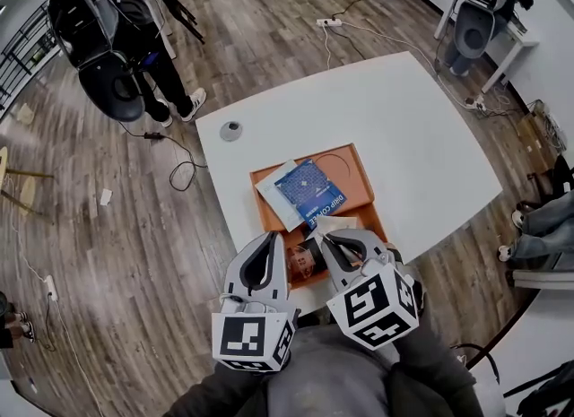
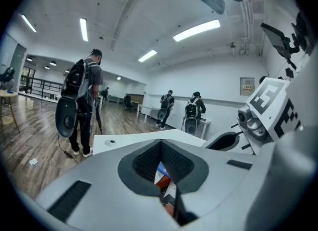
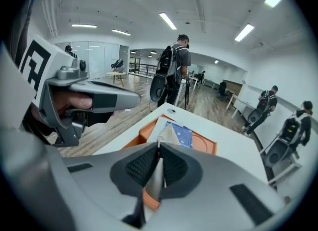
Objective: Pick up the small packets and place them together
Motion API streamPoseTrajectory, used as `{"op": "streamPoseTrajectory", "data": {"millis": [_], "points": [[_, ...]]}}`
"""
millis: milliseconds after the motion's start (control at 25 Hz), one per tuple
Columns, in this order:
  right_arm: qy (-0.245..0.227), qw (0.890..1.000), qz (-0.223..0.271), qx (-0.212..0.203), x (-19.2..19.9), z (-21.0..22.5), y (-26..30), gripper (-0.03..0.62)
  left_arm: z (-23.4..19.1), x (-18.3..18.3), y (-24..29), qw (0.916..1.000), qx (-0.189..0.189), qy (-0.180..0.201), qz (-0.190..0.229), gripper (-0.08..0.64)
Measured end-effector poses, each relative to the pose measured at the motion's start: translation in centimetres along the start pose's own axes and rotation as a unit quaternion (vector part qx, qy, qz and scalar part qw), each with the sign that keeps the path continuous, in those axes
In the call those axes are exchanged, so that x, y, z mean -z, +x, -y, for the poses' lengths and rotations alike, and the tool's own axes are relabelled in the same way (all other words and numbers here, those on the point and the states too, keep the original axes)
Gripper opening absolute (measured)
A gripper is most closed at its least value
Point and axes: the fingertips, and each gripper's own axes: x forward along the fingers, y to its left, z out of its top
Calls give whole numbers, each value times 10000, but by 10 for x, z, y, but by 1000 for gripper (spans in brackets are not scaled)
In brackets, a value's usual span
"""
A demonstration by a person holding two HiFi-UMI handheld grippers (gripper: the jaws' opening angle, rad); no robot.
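Wooden flooring surrounds a white rounded table (image 1: pixel 430 137), where an orange rectangular tray (image 1: pixel 359 186) carries a blue printed packet (image 1: pixel 311 189) just beyond both sets of fingers. The left gripper (image 1: pixel 269 238) and right gripper (image 1: pixel 326 238) hover side by side over the near edge, pointing away from the person. A person with a black backpack (image 1: pixel 108 47) stands well beyond.

Left gripper view: fingers meet at the tips, nothing clamped.

Right gripper view: fingers pinch a thin pale packet (image 3: pixel 158 173) standing on edge, its top poking past the fingertips.
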Motion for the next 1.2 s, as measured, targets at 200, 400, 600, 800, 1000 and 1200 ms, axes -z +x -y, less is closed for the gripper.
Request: {"op": "streamPoseTrajectory", "data": {"millis": [200,400,600,800,1000,1200], "points": [[-19,9996,196,208,-19,25,-1,14,-4,-13,9,9999,-52,50,119,-5],[16,9991,291,294,-32,55,8,14,-11,-20,23,9997,-177,38,136,-5],[110,9994,220,256,-37,81,29,14,-26,-19,37,9992,-394,-106,10,-5],[124,9999,10,28,-36,91,59,14,-45,-9,51,9973,-644,-290,-205,-5],[198,9995,-122,-222,-31,86,84,15,-60,3,56,9947,-853,-438,-364,-5],[383,9974,-208,-570,-23,78,103,30,-69,12,57,9926,-996,-520,-464,-5]]}}
